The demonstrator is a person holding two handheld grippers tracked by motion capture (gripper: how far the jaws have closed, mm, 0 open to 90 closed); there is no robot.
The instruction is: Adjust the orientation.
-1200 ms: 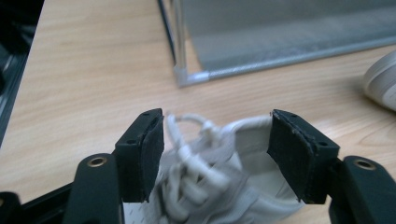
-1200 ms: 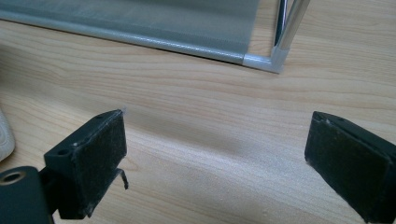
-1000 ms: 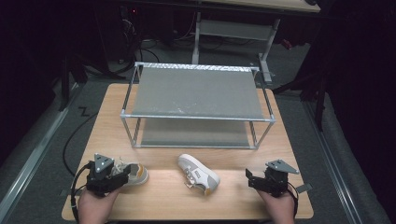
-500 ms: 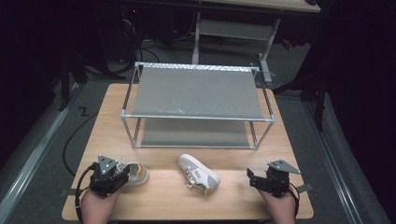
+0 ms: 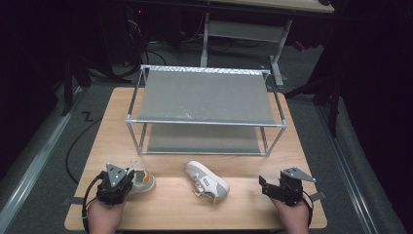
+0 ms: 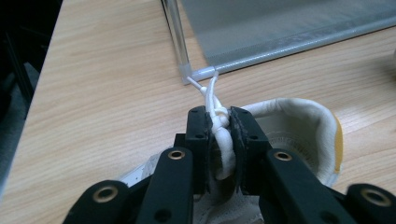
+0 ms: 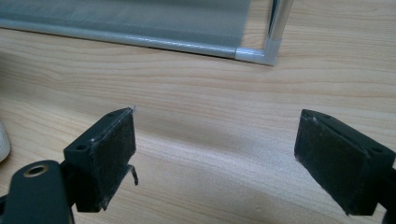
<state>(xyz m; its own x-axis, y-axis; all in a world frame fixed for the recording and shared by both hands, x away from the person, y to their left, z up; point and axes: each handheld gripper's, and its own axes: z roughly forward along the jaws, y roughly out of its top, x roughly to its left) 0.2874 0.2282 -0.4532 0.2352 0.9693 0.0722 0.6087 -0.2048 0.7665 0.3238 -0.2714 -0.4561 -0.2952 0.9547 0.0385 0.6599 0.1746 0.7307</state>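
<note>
our left claw (image 6: 219, 140) has just clamped on the left sneaker (image 5: 139, 179), the right claw (image 7: 215, 158) gapes, and both sneakers remain on the table (image 5: 160, 214), shoe rack (image 5: 204, 95) unfilled.

Table (image 5: 117, 112): pale wood-grain top, smooth, low sheen. Rack (image 5: 204, 122): bright metal tubes, glossy, joined by whitish plastic corner pieces; both shelves grey woven cloth, matt. Left shoe (image 6: 299, 126): off-white cloth upper, padded collar with a soft fuzzy lining, mustard trim at the heel; white cord laces (image 6: 212, 100), knotted. Second shoe (image 5: 207, 182): pale upper, smooth white sole. Left tool (image 6: 219, 135) and right tool (image 7: 215, 154): black matt plastic bodies, brass-coloured rivets, jaw pads dark and rough-textured.
</note>
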